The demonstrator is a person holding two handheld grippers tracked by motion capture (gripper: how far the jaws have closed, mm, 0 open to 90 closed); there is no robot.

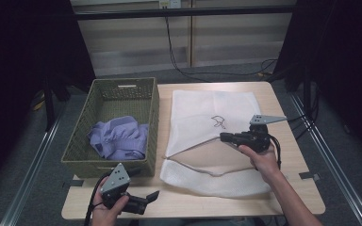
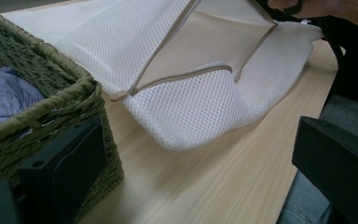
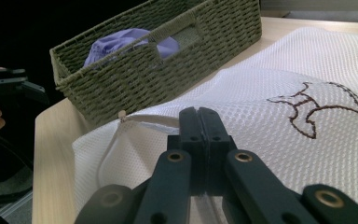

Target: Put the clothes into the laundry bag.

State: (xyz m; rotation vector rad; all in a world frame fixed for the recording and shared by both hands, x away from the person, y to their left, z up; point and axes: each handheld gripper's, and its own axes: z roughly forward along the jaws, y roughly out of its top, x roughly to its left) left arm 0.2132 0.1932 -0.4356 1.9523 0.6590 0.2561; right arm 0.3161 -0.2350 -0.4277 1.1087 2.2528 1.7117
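The right gripper (image 1: pixel 226 137), jaws pinching the upper zip edge of the white mesh laundry bag (image 1: pixel 207 113), is best lifted gently; the left gripper (image 1: pixel 153 195), jaws spread, waits by the green woven basket (image 1: pixel 150 94).

My tongs (image 3: pixel 199 122) are matt black plastic. The bag (image 1: pixel 207 113) is white mesh cloth, the basket (image 1: pixel 151 110) rough woven straw, the surface (image 1: pixel 292 150) smooth pale wood.

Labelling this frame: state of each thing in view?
Mesh laundry bag: flat on table, zipper open, upper edge lifted.
Right gripper: shut on the bag's upper edge.
Left gripper: open, empty, near the table's front edge.
Basket: upright, holds the shirt.
Purple shirt: crumpled in basket.
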